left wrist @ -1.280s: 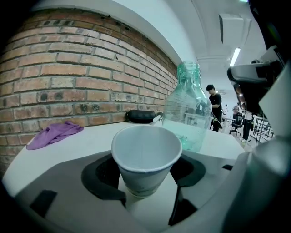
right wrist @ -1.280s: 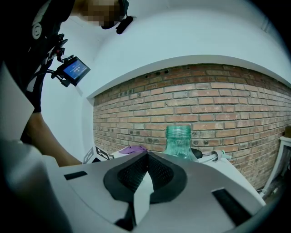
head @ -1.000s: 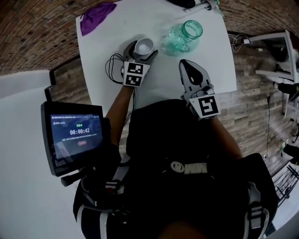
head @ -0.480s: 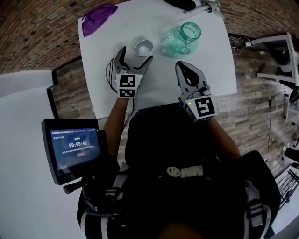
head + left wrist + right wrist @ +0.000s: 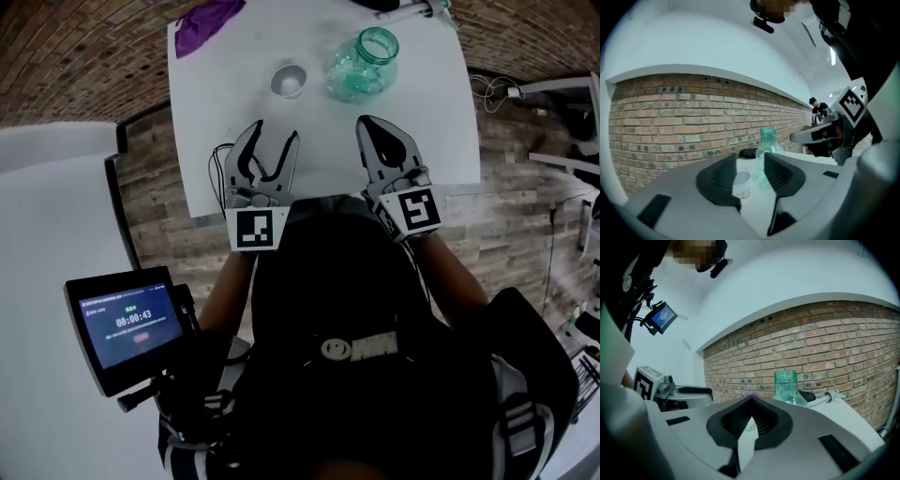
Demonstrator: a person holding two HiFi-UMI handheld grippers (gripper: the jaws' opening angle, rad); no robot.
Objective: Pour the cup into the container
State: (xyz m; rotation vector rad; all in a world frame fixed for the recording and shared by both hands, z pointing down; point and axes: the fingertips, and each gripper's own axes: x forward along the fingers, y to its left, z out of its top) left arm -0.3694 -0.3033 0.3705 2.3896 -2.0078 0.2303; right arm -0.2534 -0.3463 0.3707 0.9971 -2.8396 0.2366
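Observation:
A small white cup [image 5: 289,80] stands upright on the white table [image 5: 431,141], left of a teal glass jar [image 5: 366,64] with an open mouth. My left gripper [image 5: 274,131] hovers near the table's front edge, well short of the cup. Its jaws have just been closing, and they stand open with nothing between them. In the left gripper view the cup [image 5: 741,183] and jar [image 5: 767,150] sit beyond the left gripper [image 5: 750,159]. My right gripper [image 5: 369,124] is shut and empty, in front of the jar [image 5: 787,386].
A purple cloth [image 5: 208,19] lies at the table's far left corner. A dark object and a white pen-like tool [image 5: 403,9] lie at the far edge. A black cable [image 5: 223,159] hangs by the left gripper. A tablet screen [image 5: 127,323] is at lower left.
My left gripper let go of the cup, pulled back toward the person and rose. The cup stays on the table. The right gripper has hardly moved.

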